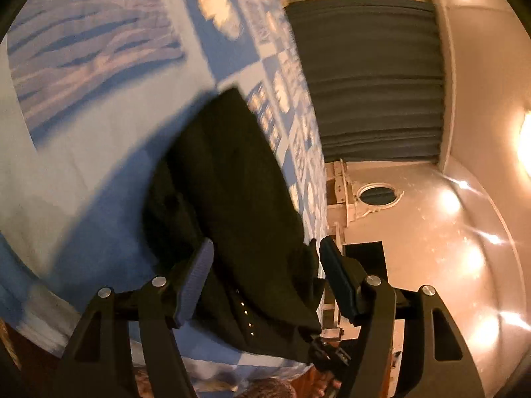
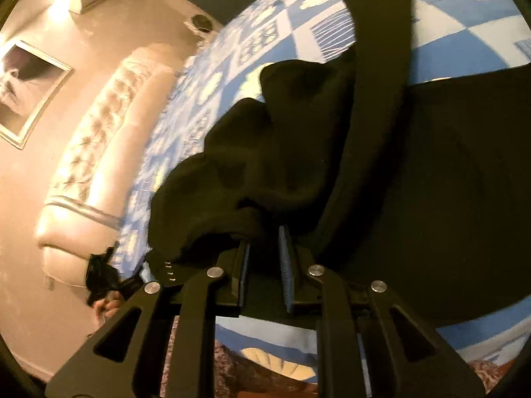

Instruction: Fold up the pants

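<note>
The right claw (image 2: pixel 265 258) pinches a bunched fold of the black pants (image 2: pixel 415 172), which drape across the blue patterned bedspread (image 2: pixel 232 59). The left claw (image 1: pixel 265 272) gapes wide around the fabric, gripping nothing. Bare bedspread lies leftward; the pants' far leg blurs.

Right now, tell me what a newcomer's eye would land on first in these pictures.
The black fabric pants dominate, bunched and draped over the blue-and-white patterned bedspread. The right gripper pinches a gathered edge of them, while the left gripper stands open around another part. Beyond the bed, a cream tufted headboard lines the wall in the right wrist view.
</note>
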### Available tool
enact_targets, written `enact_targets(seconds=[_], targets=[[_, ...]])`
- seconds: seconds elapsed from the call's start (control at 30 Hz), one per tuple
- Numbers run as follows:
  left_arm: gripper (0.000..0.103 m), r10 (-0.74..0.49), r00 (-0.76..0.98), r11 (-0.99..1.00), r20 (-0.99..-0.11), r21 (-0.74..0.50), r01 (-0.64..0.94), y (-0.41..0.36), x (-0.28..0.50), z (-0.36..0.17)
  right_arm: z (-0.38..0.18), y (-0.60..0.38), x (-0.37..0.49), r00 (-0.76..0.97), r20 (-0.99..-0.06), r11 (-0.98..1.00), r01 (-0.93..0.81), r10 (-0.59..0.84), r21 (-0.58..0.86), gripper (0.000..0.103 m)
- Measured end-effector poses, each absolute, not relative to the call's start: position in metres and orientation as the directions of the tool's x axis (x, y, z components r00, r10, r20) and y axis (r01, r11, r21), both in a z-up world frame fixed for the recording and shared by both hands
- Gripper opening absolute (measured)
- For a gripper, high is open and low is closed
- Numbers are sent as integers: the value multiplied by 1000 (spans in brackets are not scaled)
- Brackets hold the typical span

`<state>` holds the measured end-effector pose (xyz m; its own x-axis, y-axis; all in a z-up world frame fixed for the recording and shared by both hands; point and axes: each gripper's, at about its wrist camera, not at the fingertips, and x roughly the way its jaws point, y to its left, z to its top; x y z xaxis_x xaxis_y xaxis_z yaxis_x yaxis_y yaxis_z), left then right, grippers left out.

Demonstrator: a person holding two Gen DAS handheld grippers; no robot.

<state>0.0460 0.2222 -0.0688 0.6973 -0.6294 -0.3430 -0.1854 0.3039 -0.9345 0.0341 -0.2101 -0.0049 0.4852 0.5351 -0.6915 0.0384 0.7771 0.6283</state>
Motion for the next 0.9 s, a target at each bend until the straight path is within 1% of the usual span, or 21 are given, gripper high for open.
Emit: enact_targets(seconds=[0.03,0.07,0.1,0.13,0.17,0.2,0.23,0.27,0.33,0.4,0.43,0.47,0.5,0.57,0.6,0.67,0.77,0.8,0.83,0.87,0.9], targets=[[66,-627,698,305,-346,-933,-189,215,50,-70,-2,-207,34,476,-726,819,23,496,574,20],[66,-620,705,307,-346,-933,-188,211,54,-71,1,-202,33,473,-755,857,0,454,515,27],[66,-605,711,317,-358,-928,-198,209,58,-72,5,-196,30,474,-789,902,-29,391,431,30],[66,-596,714,322,-366,-924,-205,209,61,-72,7,-193,24,476,-804,923,-51,358,381,34],[66,-589,716,328,-374,-921,-212,207,65,-73,10,-190,20,475,-828,951,-67,297,302,65],[66,-583,715,338,-386,-915,-218,204,65,-74,11,-191,15,486,-841,969,-55,238,242,93],[66,-566,714,363,-412,-902,-233,201,65,-73,16,-195,8,520,-833,980,-39,189,197,93],[66,-558,716,371,-420,-898,-238,201,65,-72,17,-198,4,534,-825,980,-35,184,196,93],[66,-520,731,391,-441,-884,-256,199,58,-66,17,-217,-2,533,-819,964,23,214,267,93],[66,-503,742,411,-444,-877,-247,200,52,-64,13,-243,-7,552,-771,889,109,318,445,93],[66,-475,747,447,-466,-859,-251,199,49,-62,6,-256,-10,566,-726,812,158,391,561,93],[66,-459,750,468,-476,-847,-252,198,51,-62,1,-261,-8,572,-691,746,194,441,637,93],[66,-455,748,480,-483,-841,-250,197,48,-62,-13,-267,-7,577,-629,634,232,521,738,93],[66,-447,744,481,-497,-835,-269,196,50,-67,-36,-268,-5,580,-522,453,275,625,848,93],[66,-445,747,472,-494,-838,-273,197,50,-70,-47,-266,-3,591,-481,377,300,647,876,93],[66,-437,751,465,-494,-839,-282,198,44,-74,-56,-264,2,618,-442,317,307,650,897,93],[66,-435,752,471,-494,-837,-277,197,39,-75,-58,-258,11,647,-458,328,320,610,889,93],[66,-435,753,472,-494,-837,-276,198,37,-76,-55,-254,11,649,-473,348,322,596,880,89],[66,-434,754,470,-493,-838,-277,198,35,-77,-53,-252,14,646,-494,376,325,582,868,81],[66,-435,754,466,-492,-840,-279,198,33,-77,-51,-246,18,629,-536,423,337,564,841,57],[67,-436,757,458,-487,-844,-279,198,28,-77,-50,-242,19,616,-552,445,337,562,830,33]])
